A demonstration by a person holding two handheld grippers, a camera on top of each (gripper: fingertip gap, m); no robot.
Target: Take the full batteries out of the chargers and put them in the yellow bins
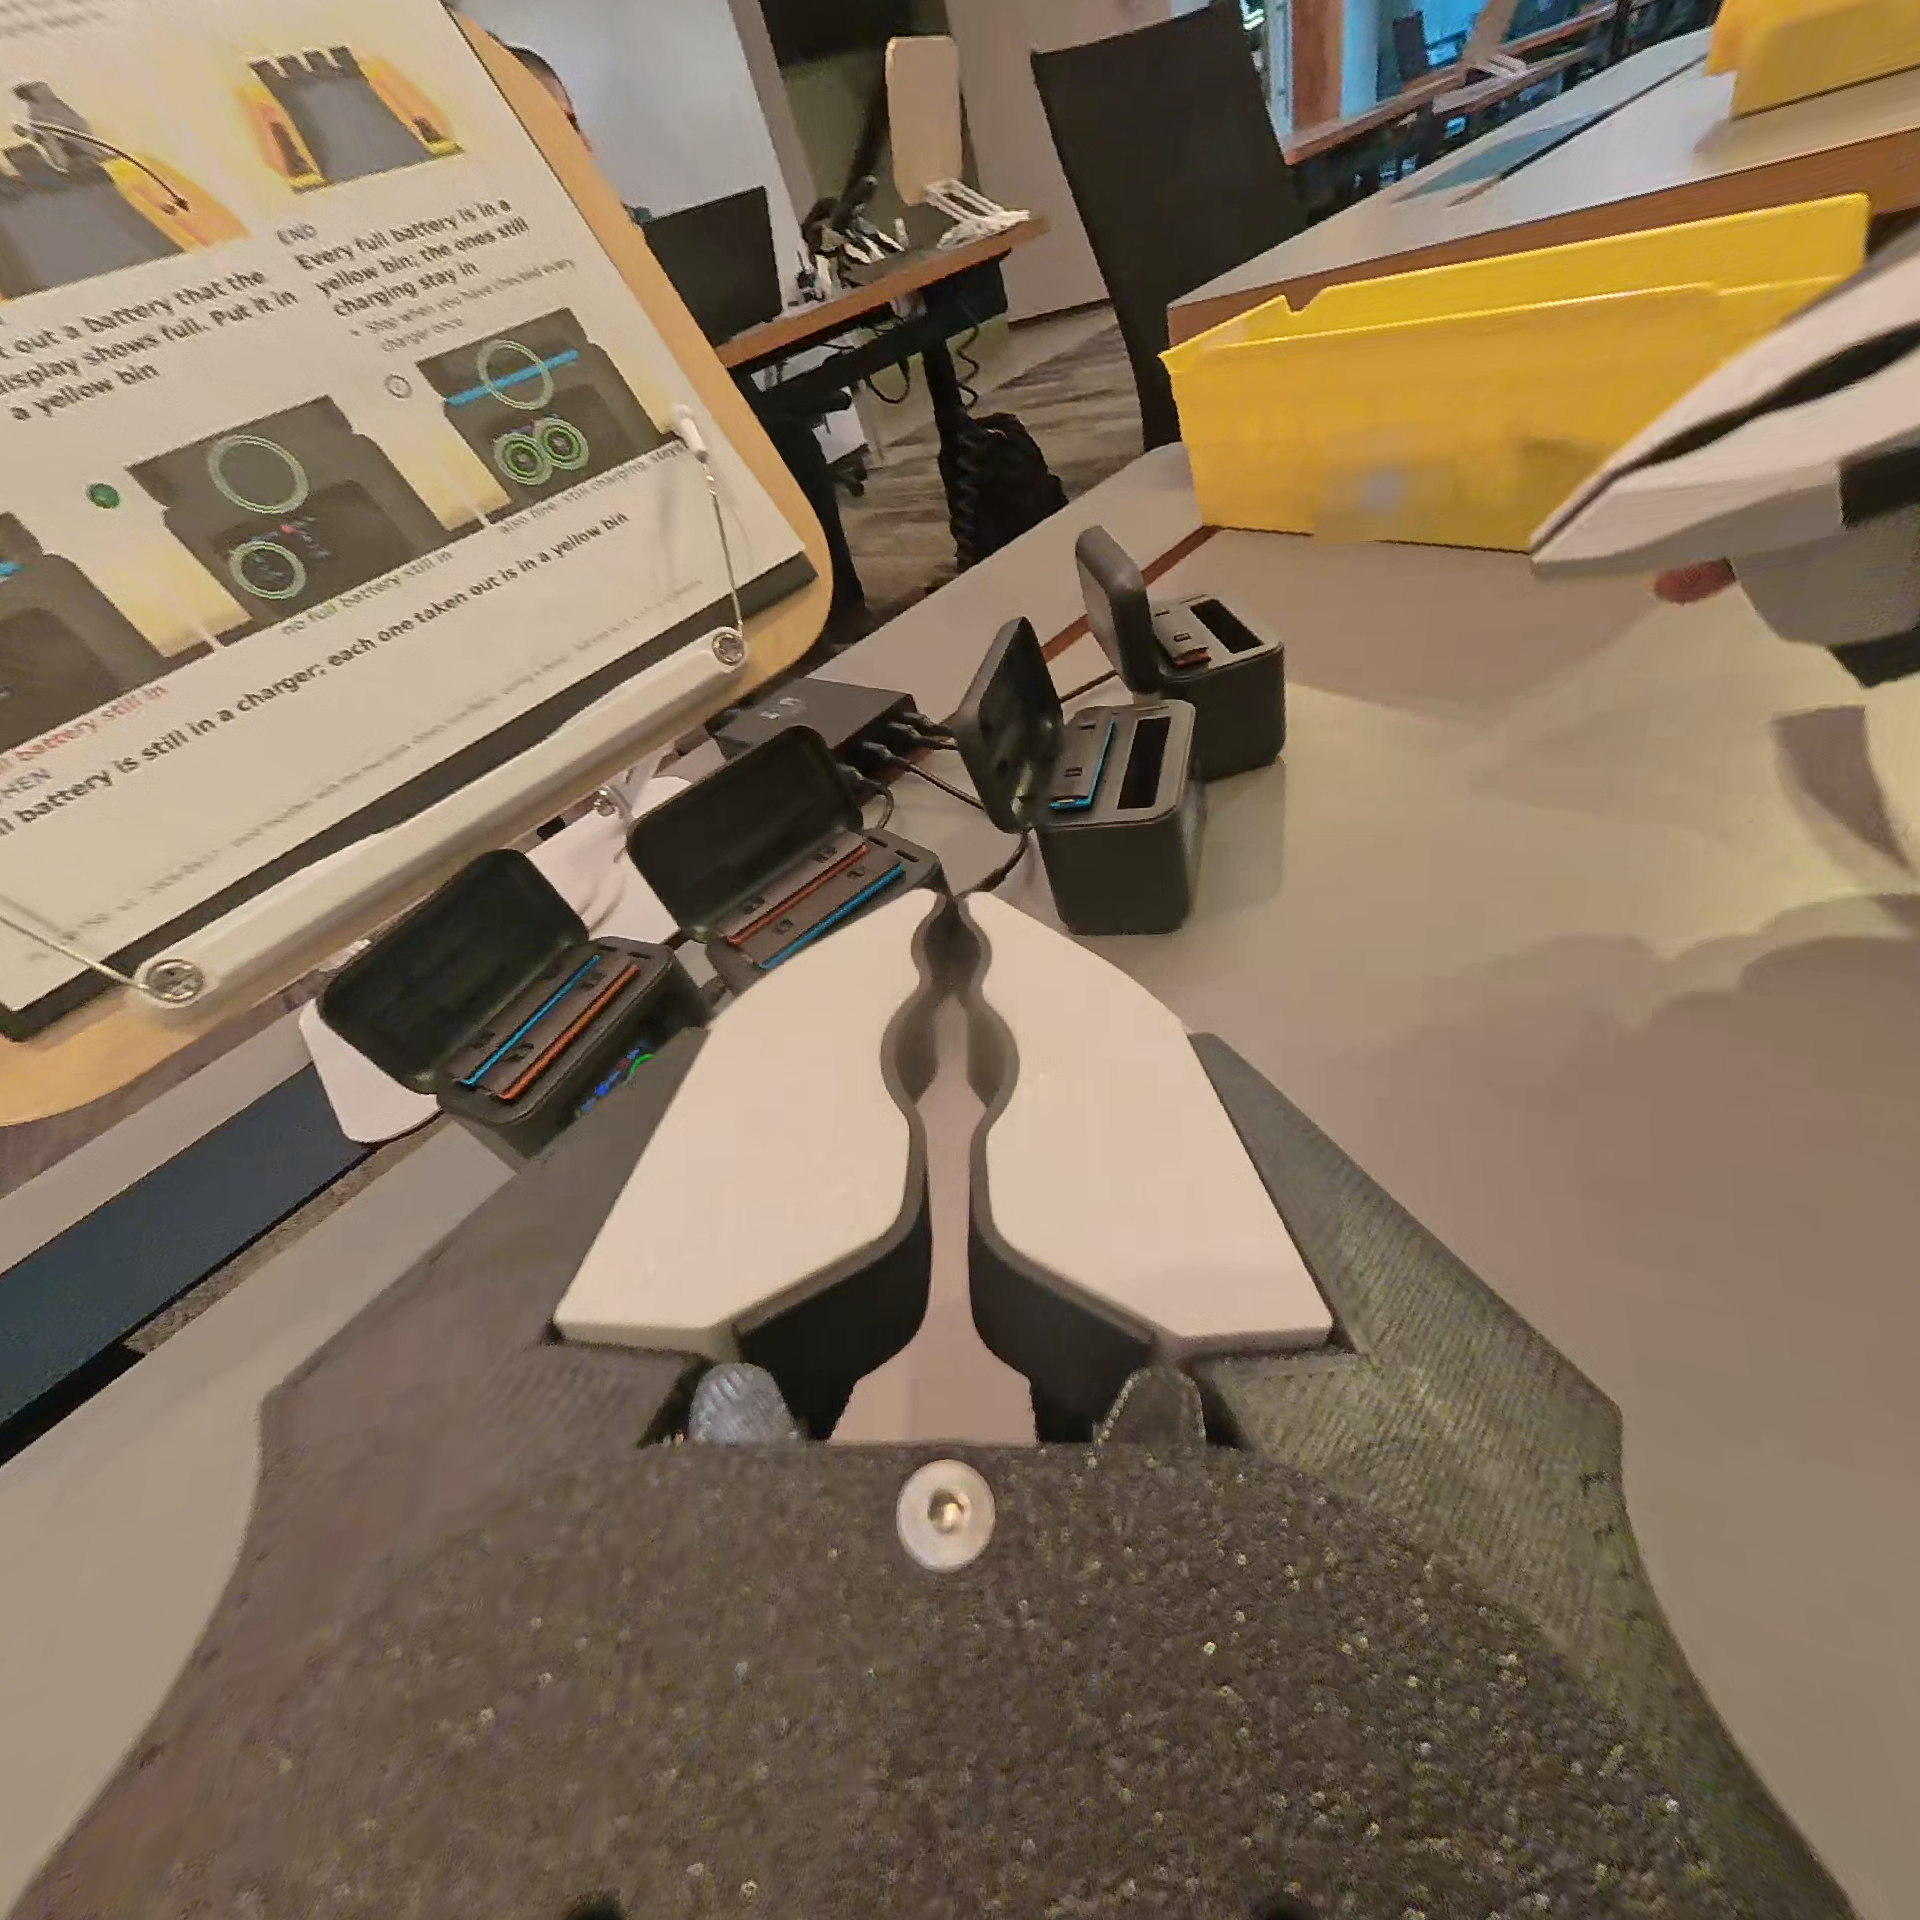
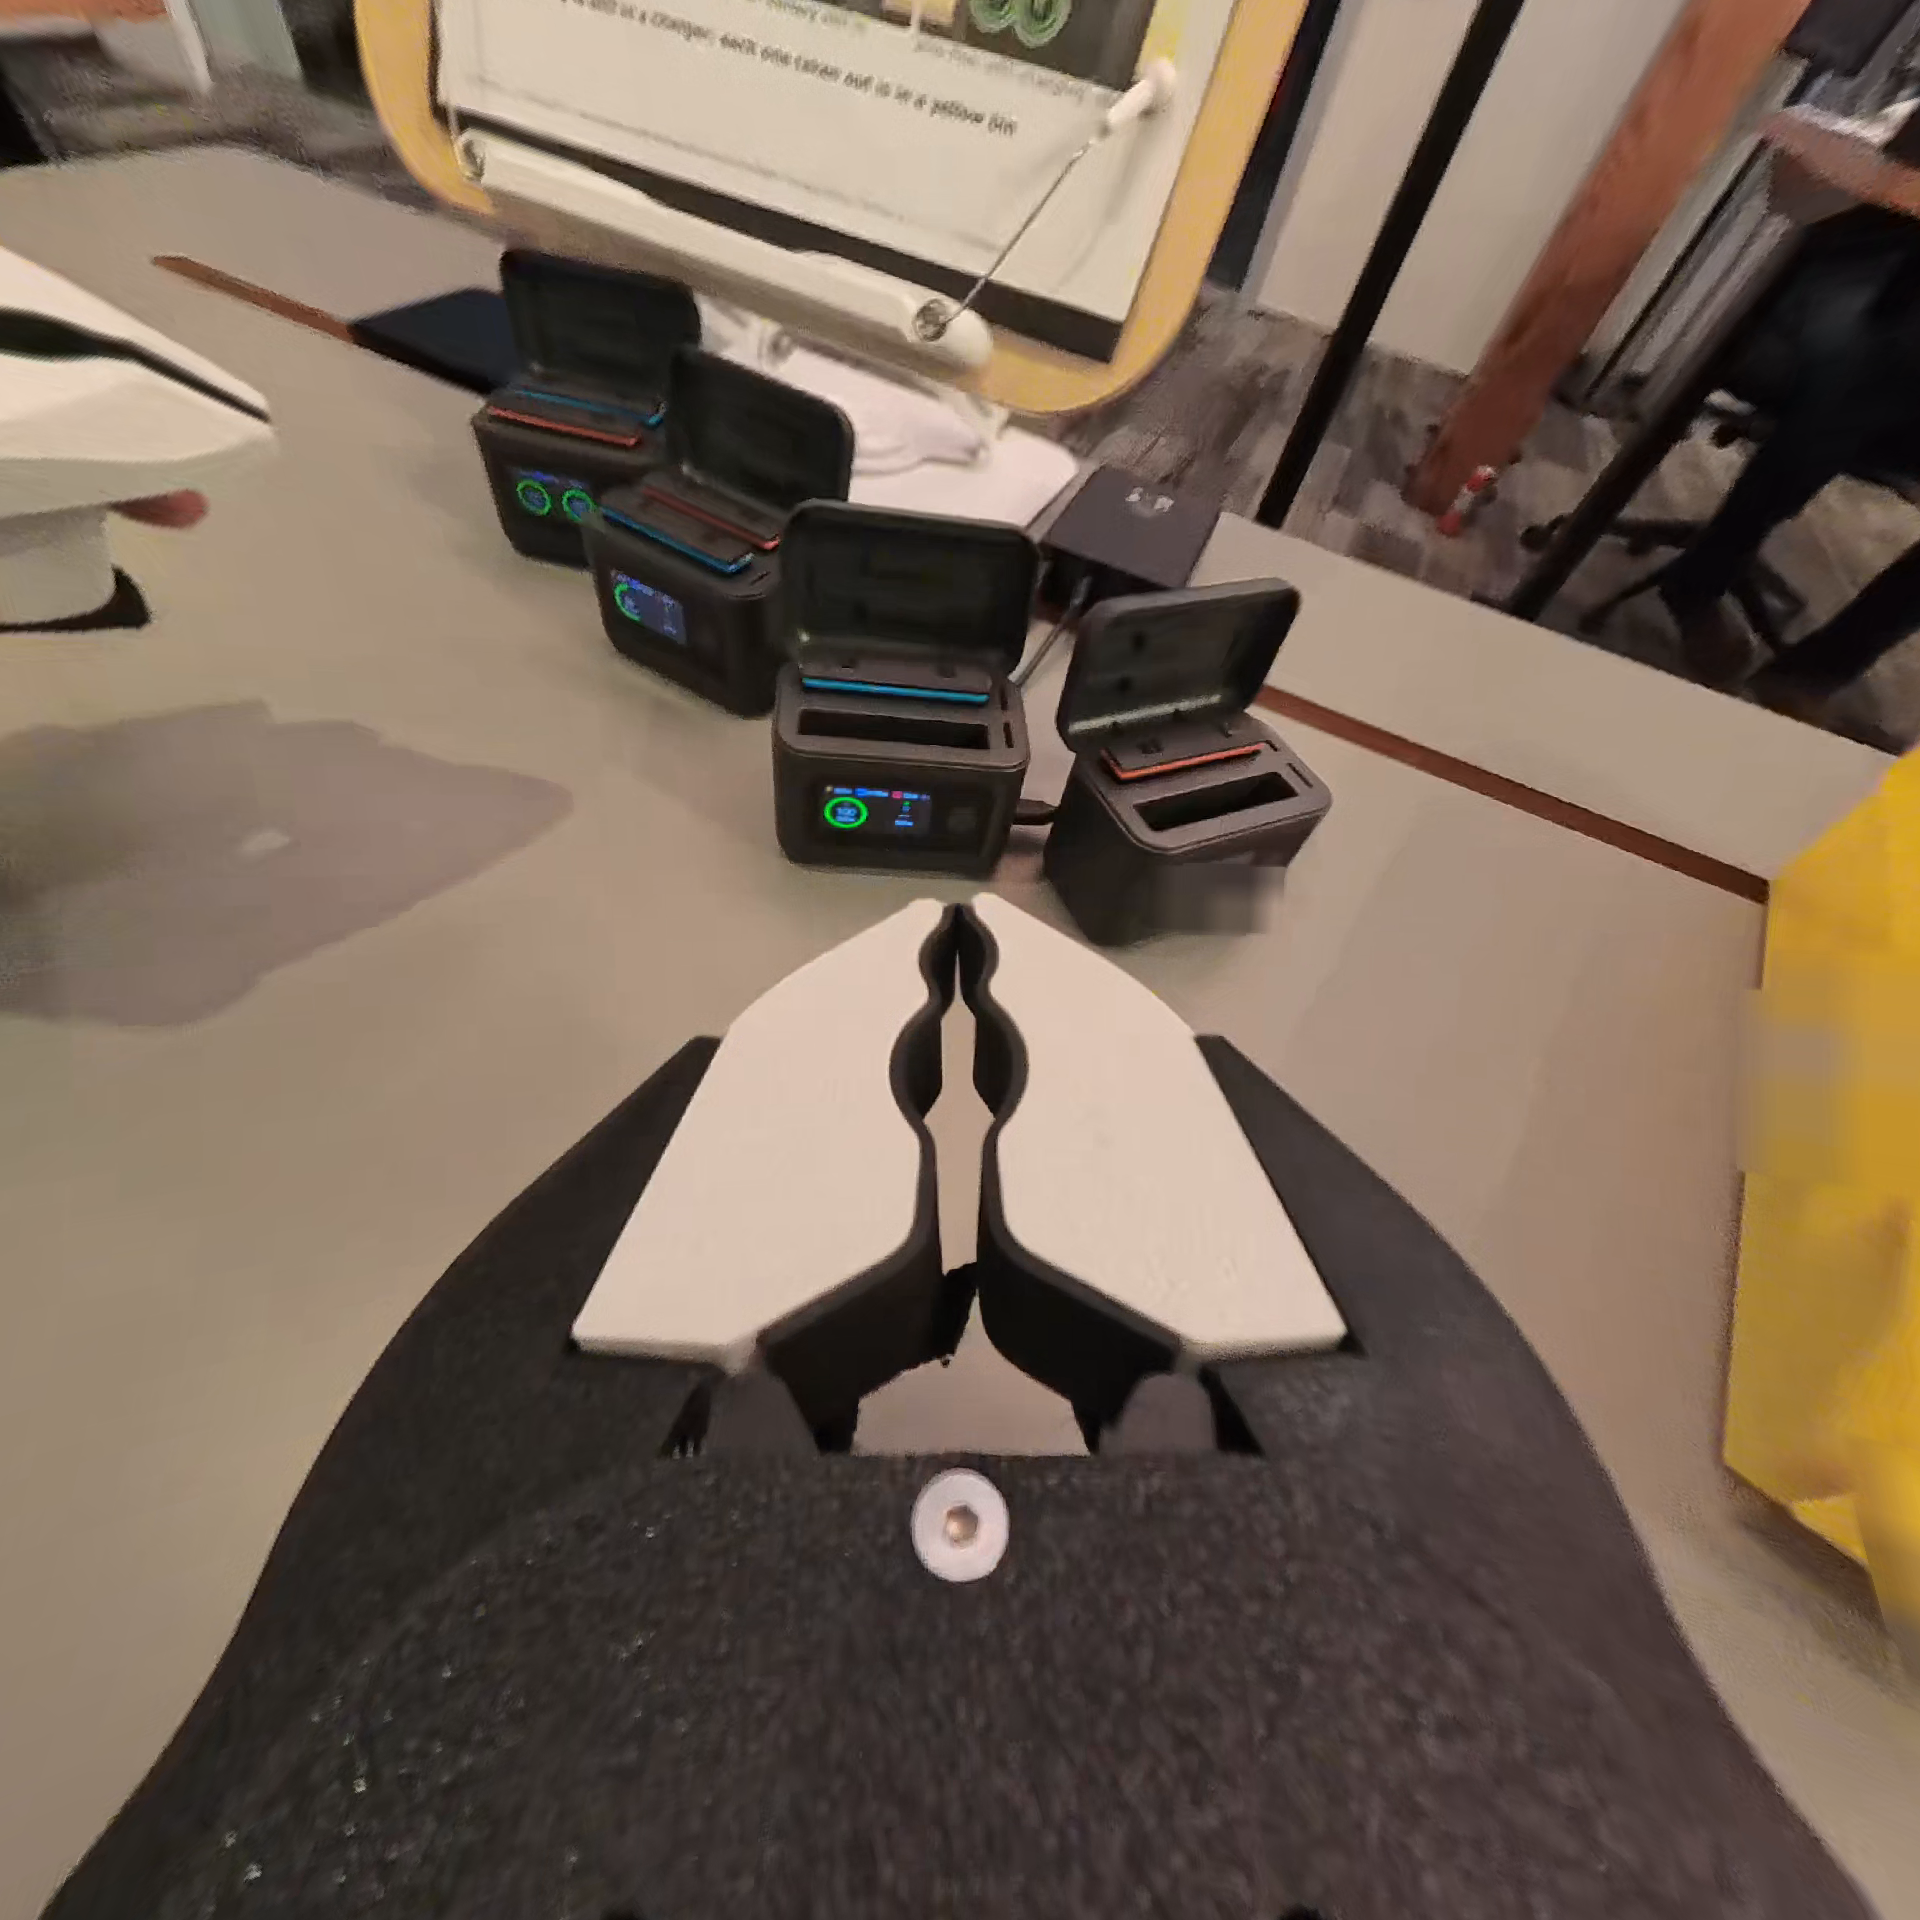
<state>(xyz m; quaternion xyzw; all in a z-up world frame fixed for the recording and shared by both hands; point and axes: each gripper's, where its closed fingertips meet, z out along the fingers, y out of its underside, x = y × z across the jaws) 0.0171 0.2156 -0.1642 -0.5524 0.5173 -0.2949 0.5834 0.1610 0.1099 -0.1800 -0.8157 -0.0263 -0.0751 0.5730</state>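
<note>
Left gripper [image 1: 948,906] fills the near half of its view: white fingers pressed together at the tips, nothing between them, hovering over the grey table [image 1: 1455,1039]. Right gripper [image 2: 958,910] same story, tips closed, empty, pointing at the row of chargers.

Four black chargers sit in a row on the table, all lids flipped up:
- first charger [image 2: 566,488], farthest left from the right view: blue-edged and orange-edged batteries both seated, two green rings lit on its screen.
- second charger [image 2: 681,608]: also two batteries in, one green ring on screen.
- third charger [image 2: 899,779]: blue-edged battery [image 2: 894,689] in the back slot, front slot empty, green ring on screen.
- fourth charger [image 2: 1184,821]: orange-edged battery [image 2: 1179,762] in the back slot, front slot empty; its screen faces away, can't read it.

Black power hub [image 2: 1127,525] sits behind the row with cables running to the chargers. Instruction board [image 1: 343,416] on a white stand stands just behind them.

Yellow bin [image 1: 1455,416] sits on the table past the fourth charger; in the right view it's a blurred yellow patch at the right edge, probably the same bin. Its contents are not visible. A second yellow bin [image 1: 1808,52] sits on a farther table.
</note>
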